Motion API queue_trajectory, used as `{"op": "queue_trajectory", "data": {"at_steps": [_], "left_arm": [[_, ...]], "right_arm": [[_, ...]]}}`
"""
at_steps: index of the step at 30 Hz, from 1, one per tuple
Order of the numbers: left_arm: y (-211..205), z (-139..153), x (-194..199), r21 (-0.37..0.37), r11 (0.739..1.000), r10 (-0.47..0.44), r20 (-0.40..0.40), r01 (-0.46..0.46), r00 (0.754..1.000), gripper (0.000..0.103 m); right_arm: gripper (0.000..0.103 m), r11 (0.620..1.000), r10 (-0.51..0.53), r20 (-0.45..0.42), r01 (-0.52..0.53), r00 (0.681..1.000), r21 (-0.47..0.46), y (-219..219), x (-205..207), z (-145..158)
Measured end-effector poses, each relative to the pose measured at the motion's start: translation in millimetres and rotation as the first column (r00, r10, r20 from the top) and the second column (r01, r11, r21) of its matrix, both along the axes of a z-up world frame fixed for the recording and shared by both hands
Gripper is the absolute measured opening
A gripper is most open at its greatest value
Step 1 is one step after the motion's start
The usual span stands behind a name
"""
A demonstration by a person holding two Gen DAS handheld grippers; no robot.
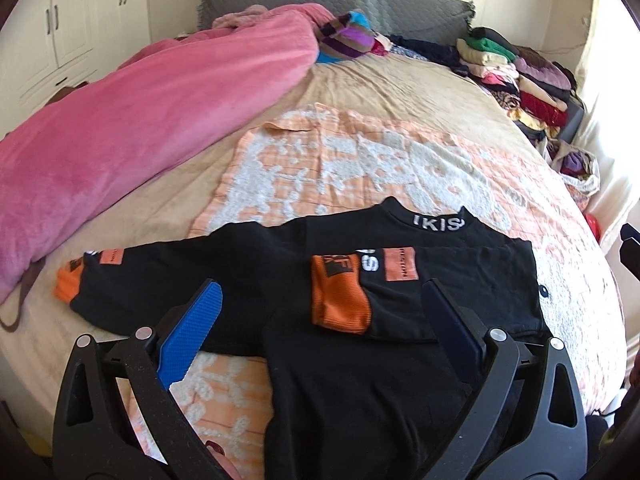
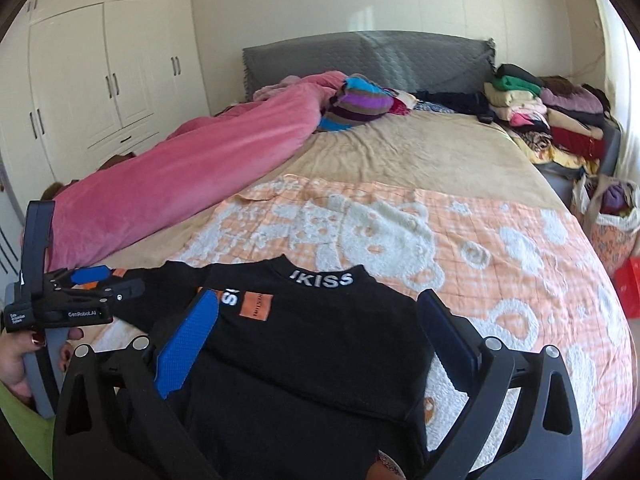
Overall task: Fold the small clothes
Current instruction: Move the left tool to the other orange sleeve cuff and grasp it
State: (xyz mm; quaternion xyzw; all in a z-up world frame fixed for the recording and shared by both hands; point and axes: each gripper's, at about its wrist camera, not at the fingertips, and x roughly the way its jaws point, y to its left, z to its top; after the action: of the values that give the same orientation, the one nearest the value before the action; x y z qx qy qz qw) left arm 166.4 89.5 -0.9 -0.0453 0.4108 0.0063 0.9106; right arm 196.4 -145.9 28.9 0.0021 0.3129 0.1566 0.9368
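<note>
Landmark: the black top, a small long-sleeved garment with orange cuffs and white lettering at the collar, lying on the orange-and-white blanket at the near end of the bed.

Task's thing: the black top is spread flat just below and ahead of both tools. One sleeve is already folded across its chest, with the orange cuff on top. The other sleeve lies stretched out flat, away from the body.

Long axis: collar to hem runs from far to near, roughly along the line both tools point. The stretched-out sleeve runs crosswise to that.

Left hand-held gripper: jaws wide apart, nothing between the pads, hanging above the chest of the top without touching it and tilted down toward it.

Right hand-held gripper: jaws also wide, empty, above the top's collar side and not in contact.

Nearer hand: in the right wrist view the left tool, held in a hand with painted nails, sits right over the stretched-out sleeve. I judge the left hand is the better placed to take that sleeve.

Pose: both tools point forward and down over the garment, side by side.

Step in hand: probably between folds, with the outstretched sleeve next to be brought across.

Risk: the folded sleeve is loose and could slide off if the cloth is tugged.
</note>
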Motion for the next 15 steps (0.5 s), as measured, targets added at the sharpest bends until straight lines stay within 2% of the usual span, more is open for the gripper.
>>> {"op": "queue_trajectory", "data": {"at_steps": [8, 15], "left_arm": [[35.5, 3.2, -8.6, 0.009, 0.996, 0.085, 0.015, -0.085, 0.996, 0.093], [70.2, -1.4, -5.7, 0.000, 0.985, 0.171, 0.009, -0.171, 0.985, 0.093]], "right_arm": [[0.098, 0.998, 0.044, 0.021, -0.043, 0.999, -0.050, 27.8, 11.8, 7.7], [0.098, 0.999, 0.047, -0.025, -0.047, 0.999, -0.023, 30.5, 29.2, -1.9]]}}
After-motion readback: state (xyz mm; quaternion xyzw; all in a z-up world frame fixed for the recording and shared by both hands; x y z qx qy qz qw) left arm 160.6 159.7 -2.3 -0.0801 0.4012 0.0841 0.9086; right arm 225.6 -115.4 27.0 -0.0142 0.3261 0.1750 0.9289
